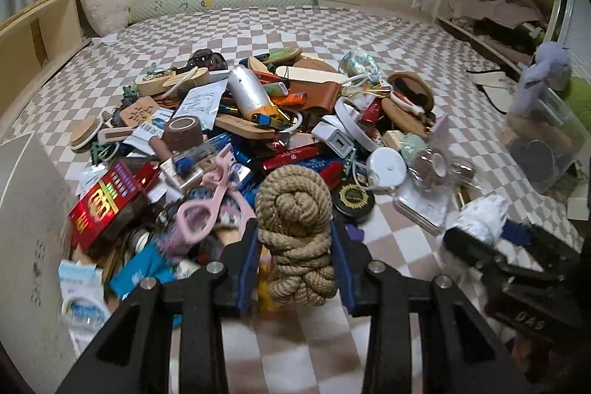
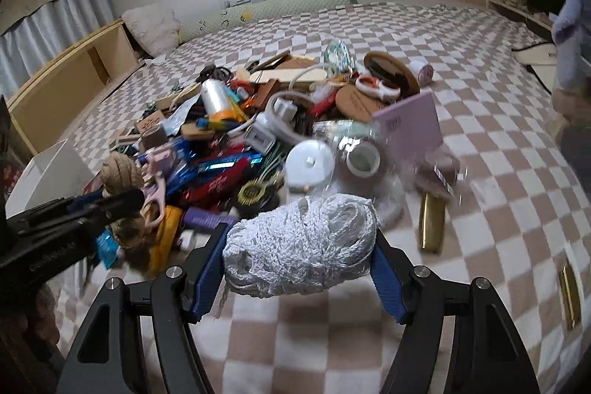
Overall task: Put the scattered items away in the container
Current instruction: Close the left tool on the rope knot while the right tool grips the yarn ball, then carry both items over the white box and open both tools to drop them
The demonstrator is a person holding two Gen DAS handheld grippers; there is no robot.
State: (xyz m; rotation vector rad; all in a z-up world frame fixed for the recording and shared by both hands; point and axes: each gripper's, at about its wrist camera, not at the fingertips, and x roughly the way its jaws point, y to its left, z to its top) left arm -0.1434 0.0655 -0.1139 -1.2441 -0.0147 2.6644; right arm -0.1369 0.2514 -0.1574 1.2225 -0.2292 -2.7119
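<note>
Two grippers are each carrying something over the checkered blanket (image 1: 388, 54), close to the near edge of the big heap of clutter (image 1: 258, 120) that is serving here as the landmark. On the heap's near side, the left gripper (image 1: 295, 246) is pinching a bundle of tan rope (image 1: 295, 231) between its blue pads, the knotted coil standing upright and rising above the fingertips. Just left of that bundle, on the heap's near left corner, a pink eyelash curler (image 1: 210, 205) is lying beside a red box (image 1: 107, 205). Further left of the heap, a white box wall (image 1: 33, 209) is filling the edge of the left wrist view. The right gripper (image 2: 299, 246) is clamping a wad of white netted cord (image 2: 299, 246) between its pads, the wad bulging out past both of them, and it is hanging in front of the heap's near right side. Right of the heap, on bare blanket, a gold bar-shaped item (image 2: 432, 224) is lying alone. A round white disc (image 2: 310, 165) and a roll of tape (image 2: 364, 161) are sitting at the heap's near edge, just behind the wad. Well to the right of the heap, a clear plastic container (image 1: 546, 135) is standing with a purple plush toy (image 1: 550, 65) poking out of its top and some dark items inside.
</note>
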